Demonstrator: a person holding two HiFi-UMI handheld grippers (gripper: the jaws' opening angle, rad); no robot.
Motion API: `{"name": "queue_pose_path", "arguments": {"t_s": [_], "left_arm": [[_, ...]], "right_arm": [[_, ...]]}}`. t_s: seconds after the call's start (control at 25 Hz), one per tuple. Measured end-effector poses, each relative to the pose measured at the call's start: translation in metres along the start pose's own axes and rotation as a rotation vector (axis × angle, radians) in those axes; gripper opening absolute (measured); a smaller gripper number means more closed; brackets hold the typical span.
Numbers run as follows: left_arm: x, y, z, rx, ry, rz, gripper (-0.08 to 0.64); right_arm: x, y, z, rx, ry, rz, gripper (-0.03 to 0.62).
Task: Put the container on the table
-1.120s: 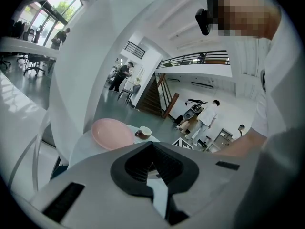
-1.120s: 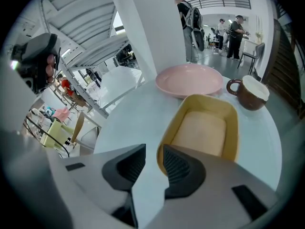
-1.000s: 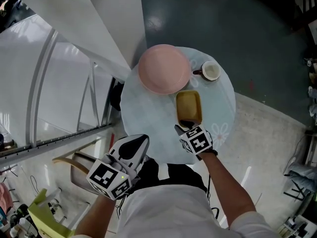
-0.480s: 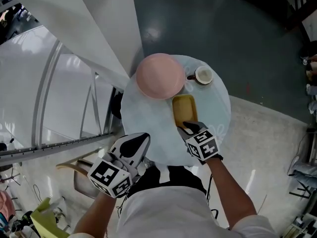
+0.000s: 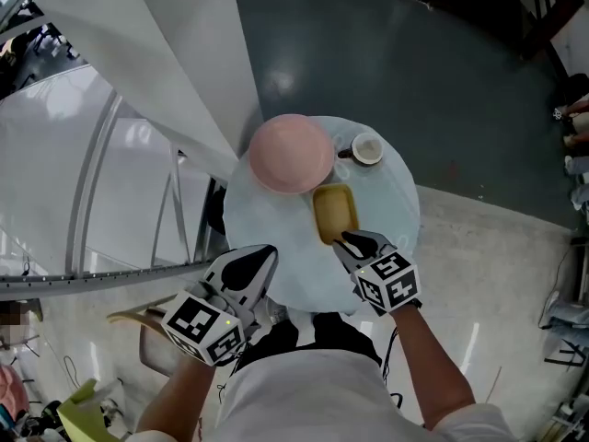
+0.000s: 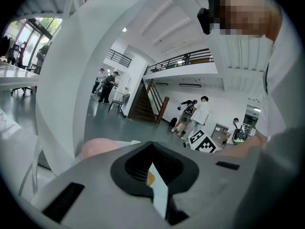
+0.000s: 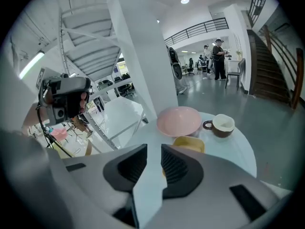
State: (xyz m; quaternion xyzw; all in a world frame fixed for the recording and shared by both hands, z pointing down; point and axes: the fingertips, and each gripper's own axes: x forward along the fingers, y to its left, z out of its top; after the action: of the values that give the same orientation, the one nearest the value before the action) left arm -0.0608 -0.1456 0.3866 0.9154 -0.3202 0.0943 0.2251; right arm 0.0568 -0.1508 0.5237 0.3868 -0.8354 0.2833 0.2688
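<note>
The yellow rectangular container (image 5: 333,212) lies flat on the round glass table (image 5: 391,205), between the pink bowl (image 5: 290,153) and me. My right gripper (image 5: 352,241) hovers at the container's near end, jaws a narrow gap apart with nothing between them. In the right gripper view the container (image 7: 189,143) shows just past the right gripper (image 7: 153,163), and only bare table shows through the gap. My left gripper (image 5: 250,267) hangs at the table's near left edge, shut and empty. In the left gripper view the left gripper (image 6: 151,168) points over the table.
A brown mug (image 5: 365,149) stands behind the container, right of the pink bowl. A white slanted panel (image 5: 138,72) and metal framing crowd the table's left side. A chair (image 5: 152,334) sits below my left gripper. Dark floor lies beyond the table.
My right gripper has drawn back a little toward me, off the container's near end. The container stays on the table. The left gripper has hardly moved.
</note>
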Motion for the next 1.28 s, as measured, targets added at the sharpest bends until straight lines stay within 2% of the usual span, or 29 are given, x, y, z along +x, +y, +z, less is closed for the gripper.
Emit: {"name": "queue_pose_path", "arguments": {"t_s": [1.0,1.28], "left_arm": [[-0.018,-0.041,0.014,0.061,-0.043,-0.043,0.021],[-0.023,-0.045,0.011,0.062,-0.045,-0.050,0.021]], "right_arm": [[-0.081,0.039,0.031,0.046,-0.199,0.050,0.051],[-0.095,0.053,0.040,0.026,-0.251,0.060,0.034]]}}
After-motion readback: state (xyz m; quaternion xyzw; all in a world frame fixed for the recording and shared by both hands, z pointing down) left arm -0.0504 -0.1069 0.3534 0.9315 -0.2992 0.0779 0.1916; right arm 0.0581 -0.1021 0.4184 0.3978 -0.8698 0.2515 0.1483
